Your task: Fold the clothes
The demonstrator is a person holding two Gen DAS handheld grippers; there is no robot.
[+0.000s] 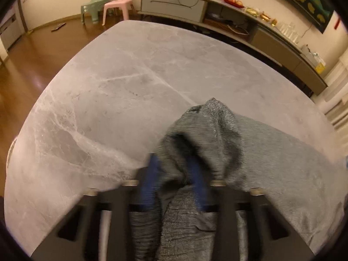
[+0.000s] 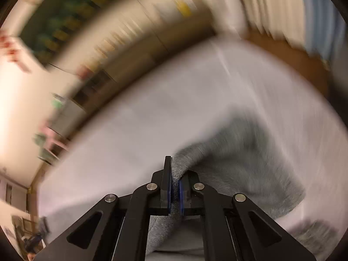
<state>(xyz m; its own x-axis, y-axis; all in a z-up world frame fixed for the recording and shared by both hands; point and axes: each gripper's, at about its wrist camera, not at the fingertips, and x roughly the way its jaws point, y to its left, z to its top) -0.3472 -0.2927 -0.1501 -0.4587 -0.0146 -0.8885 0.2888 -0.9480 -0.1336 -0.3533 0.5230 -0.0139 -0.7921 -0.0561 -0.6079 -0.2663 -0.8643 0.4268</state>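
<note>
Heathered grey garment (image 1: 208,134), bunched, seemingly pinched in both grippers' closed jaws over marble table (image 1: 113,82).

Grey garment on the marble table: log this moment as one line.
left gripper: cloth between jaws | right gripper: jaws shut on grey garment | garment: bunched, partly lifted | marble table | right view: blurred

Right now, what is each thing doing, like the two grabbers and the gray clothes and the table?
Left gripper: shut on the gray garment, fabric bunched between its blue pads.
Right gripper: shut on the gray garment, a fold pinched tight.
Gray garment: crumpled, partly lifted, not yet folded, the rest lying on the table.
Table: gray marble top, garment resting on its near side.
Pink chair: standing upright on the floor beside a green one.
</note>
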